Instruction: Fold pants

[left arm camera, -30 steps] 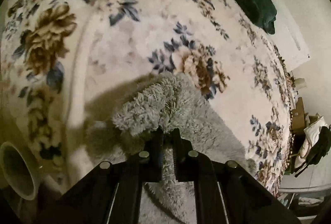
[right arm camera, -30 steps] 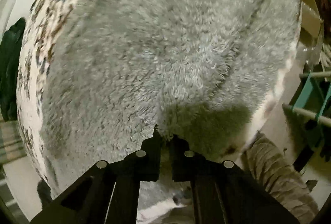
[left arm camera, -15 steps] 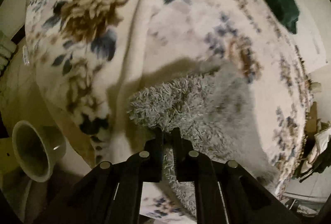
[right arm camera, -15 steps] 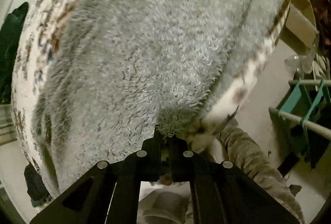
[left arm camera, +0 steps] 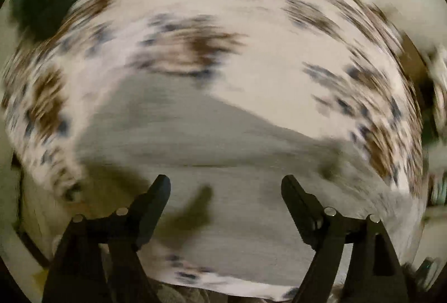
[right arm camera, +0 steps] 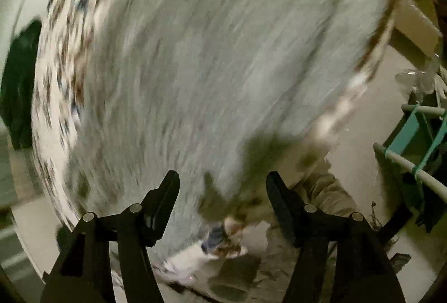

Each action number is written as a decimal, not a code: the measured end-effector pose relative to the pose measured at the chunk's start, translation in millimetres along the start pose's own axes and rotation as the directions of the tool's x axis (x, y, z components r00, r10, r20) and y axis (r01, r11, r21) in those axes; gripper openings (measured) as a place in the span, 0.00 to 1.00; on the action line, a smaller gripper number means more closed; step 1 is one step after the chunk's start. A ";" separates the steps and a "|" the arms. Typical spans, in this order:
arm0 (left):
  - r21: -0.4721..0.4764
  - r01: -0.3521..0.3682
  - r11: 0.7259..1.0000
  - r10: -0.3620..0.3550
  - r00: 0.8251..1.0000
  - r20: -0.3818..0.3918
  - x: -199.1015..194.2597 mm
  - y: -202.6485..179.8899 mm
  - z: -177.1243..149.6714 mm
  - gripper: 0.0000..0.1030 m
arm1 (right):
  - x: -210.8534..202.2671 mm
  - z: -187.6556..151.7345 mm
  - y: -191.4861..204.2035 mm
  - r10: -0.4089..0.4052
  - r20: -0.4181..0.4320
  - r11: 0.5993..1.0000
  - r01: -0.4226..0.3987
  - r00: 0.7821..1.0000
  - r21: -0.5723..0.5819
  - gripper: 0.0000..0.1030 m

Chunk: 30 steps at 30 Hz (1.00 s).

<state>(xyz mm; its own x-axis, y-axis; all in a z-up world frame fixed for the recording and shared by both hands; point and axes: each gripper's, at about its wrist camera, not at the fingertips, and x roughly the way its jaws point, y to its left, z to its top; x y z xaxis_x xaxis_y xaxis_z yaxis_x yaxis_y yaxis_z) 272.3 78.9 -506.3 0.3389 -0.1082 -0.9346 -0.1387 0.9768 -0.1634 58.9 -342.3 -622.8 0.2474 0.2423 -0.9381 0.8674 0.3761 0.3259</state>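
A floral blanket (left arm camera: 265,73) carries grey fuzzy pants (right arm camera: 209,65); left tool (left arm camera: 225,185) and right tool (right arm camera: 222,181) are opening, nothing gripped.

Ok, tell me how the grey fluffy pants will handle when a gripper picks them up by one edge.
Probably floppy: the grey pants lie draped flat over the floral blanket, following its surface. Likely light yet bulky, given the deep fuzzy pile. The pile should grip rather than slip, though a thin pinch may catch only fluff.
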 end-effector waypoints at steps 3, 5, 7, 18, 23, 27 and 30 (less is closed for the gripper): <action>0.115 0.043 0.992 -0.040 0.999 -0.027 13.6 -76.8 -5.9 0.79 | -28.7 45.0 -36.3 -0.024 0.093 0.997 0.016 0.995 0.077 0.65; 0.179 0.058 0.982 -0.054 0.998 -0.028 23.1 -122.3 -10.7 0.79 | -44.6 71.8 -63.4 -0.024 0.136 0.990 0.004 0.990 0.142 0.65; 0.239 0.078 0.968 -0.068 0.996 -0.051 35.1 -166.1 -20.0 0.79 | -54.9 97.9 -85.7 -0.014 0.182 0.980 -0.023 0.983 0.200 0.65; 0.351 0.101 0.931 -0.040 0.983 -0.178 79.5 -286.9 -67.8 0.79 | -28.4 225.7 -116.3 0.002 0.263 0.971 -0.065 0.965 0.232 0.05; 0.375 0.101 0.922 -0.028 0.980 -0.195 77.4 -300.5 -80.9 0.79 | -62.5 218.3 -119.0 -0.003 0.343 0.976 -0.072 0.939 0.205 0.04; 0.394 0.112 0.912 -0.035 0.980 -0.197 72.4 -312.0 -87.5 0.79 | -88.7 201.3 -139.0 -0.007 0.355 0.963 -0.089 0.935 0.253 0.04; 0.399 0.122 0.909 -0.042 0.978 -0.203 71.1 -317.7 -91.2 0.79 | -94.3 191.2 -153.0 -0.032 0.338 0.959 -0.066 0.940 0.274 0.04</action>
<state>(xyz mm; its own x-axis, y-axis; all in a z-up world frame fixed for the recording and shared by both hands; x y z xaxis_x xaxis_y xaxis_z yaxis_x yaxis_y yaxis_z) 255.6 -255.9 -549.6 0.1487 -0.1844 -0.9715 0.2869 0.9482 -0.1361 -14.6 -593.7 -606.6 0.3507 -0.0869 -0.9324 0.9343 0.0998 0.3422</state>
